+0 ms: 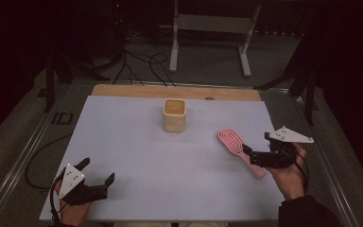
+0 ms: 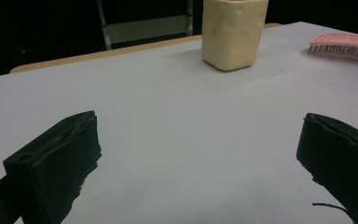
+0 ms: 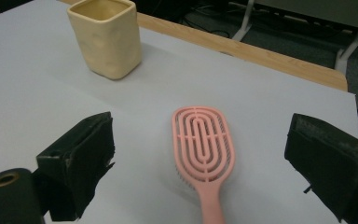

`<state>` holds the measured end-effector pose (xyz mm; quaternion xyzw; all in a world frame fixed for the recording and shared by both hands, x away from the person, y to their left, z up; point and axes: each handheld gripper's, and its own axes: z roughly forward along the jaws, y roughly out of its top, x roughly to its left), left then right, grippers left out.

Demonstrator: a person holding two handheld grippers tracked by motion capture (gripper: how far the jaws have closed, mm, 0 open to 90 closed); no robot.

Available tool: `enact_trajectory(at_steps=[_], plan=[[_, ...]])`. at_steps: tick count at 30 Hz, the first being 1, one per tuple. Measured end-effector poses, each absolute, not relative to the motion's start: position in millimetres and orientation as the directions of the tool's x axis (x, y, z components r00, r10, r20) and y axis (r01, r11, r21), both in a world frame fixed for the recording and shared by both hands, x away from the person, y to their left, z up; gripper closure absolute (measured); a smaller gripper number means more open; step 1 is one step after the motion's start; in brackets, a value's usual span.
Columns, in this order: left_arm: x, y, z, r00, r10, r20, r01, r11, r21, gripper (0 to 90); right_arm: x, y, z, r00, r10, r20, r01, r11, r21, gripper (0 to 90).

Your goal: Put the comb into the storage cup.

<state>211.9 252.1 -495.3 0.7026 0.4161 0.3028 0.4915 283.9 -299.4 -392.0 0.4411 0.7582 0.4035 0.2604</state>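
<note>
A pink hairbrush (image 1: 236,147) lies flat on the white sheet at the right, bristles down, handle toward the person. My right gripper (image 1: 257,144) stands open astride its handle, and in the right gripper view the brush (image 3: 204,144) lies between the two spread jaws of that gripper (image 3: 203,137) without touching them. A cream square cup (image 1: 175,115) stands upright at the middle back, empty as far as I can see. My left gripper (image 1: 96,171) rests open near the front left corner, with only bare sheet between the jaws (image 2: 199,131). Beyond them are the cup (image 2: 233,32) and the brush (image 2: 345,46).
A white sheet (image 1: 137,156) covers the table, and a strip of wood (image 1: 123,91) shows along its back edge. Metal rails run down both sides. Behind the table, on the floor, are a white stand (image 1: 208,28) and loose cables (image 1: 142,64).
</note>
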Motion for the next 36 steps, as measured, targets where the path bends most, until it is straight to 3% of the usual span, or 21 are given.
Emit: enact_trajectory(at_steps=[18,29,36], plan=[[211.1,254.4,-494.8,0.456,0.89,0.012,0.285,-0.159,0.945,0.2,324.6,-291.3,-402.7,-0.5,0.861,-0.098,0.553,0.404,0.728,8.3],[211.1,254.0,-494.7,0.456,0.89,0.013,0.284,-0.159,0.945,0.1,349.5,-299.0,-432.5,-0.517,0.855,-0.047,0.671,0.439,0.598,9.2],[211.4,253.9,-495.0,0.457,0.889,0.014,0.286,-0.161,0.945,0.2,355.3,-298.9,-441.5,-0.528,0.848,-0.032,0.697,0.455,0.555,9.1]])
